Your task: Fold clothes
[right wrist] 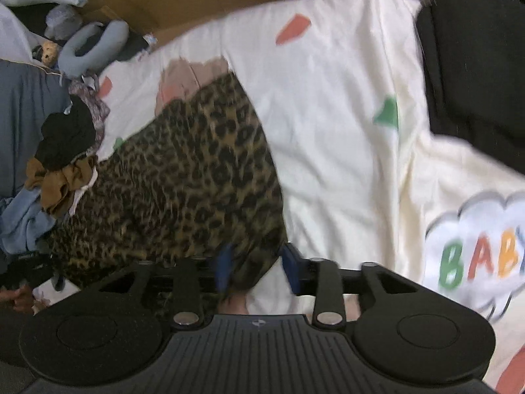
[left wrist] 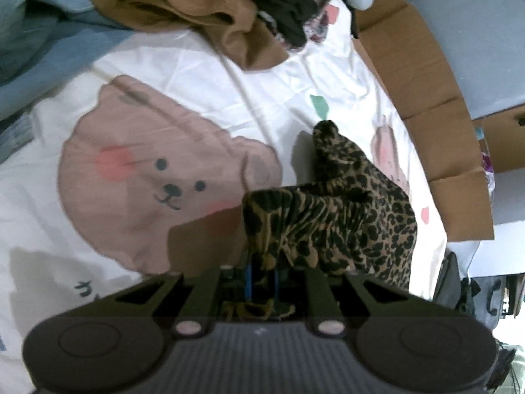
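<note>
While both grippers' fingers clamp it, one leopard-print garment [right wrist: 183,177] bunches, white bedsheet [right wrist: 328,131] beneath

Leopard-print garment [right wrist: 183,170]: soft matt cloth; bedsheet [right wrist: 334,124]: smooth, faintly glossy cloth.

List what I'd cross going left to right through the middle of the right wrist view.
Brown garment in the heap at the left edge → leopard-print garment → green patch on the cream bedsheet → black fabric at the right edge.
</note>
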`<state>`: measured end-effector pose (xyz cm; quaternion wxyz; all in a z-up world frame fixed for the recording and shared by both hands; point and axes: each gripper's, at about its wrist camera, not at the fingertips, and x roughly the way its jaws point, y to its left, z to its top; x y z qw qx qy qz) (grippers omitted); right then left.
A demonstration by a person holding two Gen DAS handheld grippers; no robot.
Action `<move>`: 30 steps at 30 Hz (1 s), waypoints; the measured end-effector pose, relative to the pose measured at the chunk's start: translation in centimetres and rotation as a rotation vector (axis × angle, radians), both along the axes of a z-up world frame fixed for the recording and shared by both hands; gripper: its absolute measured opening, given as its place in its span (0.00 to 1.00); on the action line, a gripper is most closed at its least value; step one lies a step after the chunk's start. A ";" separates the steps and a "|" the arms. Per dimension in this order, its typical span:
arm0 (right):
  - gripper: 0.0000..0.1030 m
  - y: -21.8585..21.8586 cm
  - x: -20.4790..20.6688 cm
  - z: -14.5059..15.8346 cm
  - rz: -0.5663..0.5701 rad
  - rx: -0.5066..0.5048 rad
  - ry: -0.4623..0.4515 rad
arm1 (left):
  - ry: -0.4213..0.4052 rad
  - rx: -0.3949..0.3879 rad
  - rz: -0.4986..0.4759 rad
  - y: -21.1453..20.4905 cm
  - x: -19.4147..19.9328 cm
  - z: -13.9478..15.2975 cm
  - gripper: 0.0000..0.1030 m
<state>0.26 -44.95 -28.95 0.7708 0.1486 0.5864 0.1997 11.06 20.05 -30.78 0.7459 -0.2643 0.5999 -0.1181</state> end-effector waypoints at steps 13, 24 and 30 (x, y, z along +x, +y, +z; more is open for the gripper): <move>0.42 7.9 12.1 -1.1 0.199 -0.033 -0.182 | 0.017 0.072 0.050 2.6 -0.7 0.1 0.12; 0.51 13.2 18.1 -4.7 0.363 -0.109 -0.278 | 0.048 0.115 0.066 4.1 -0.4 -0.9 0.12; 0.57 15.5 20.2 -6.3 0.462 -0.158 -0.322 | 0.064 0.112 0.064 4.2 -0.3 -1.6 0.12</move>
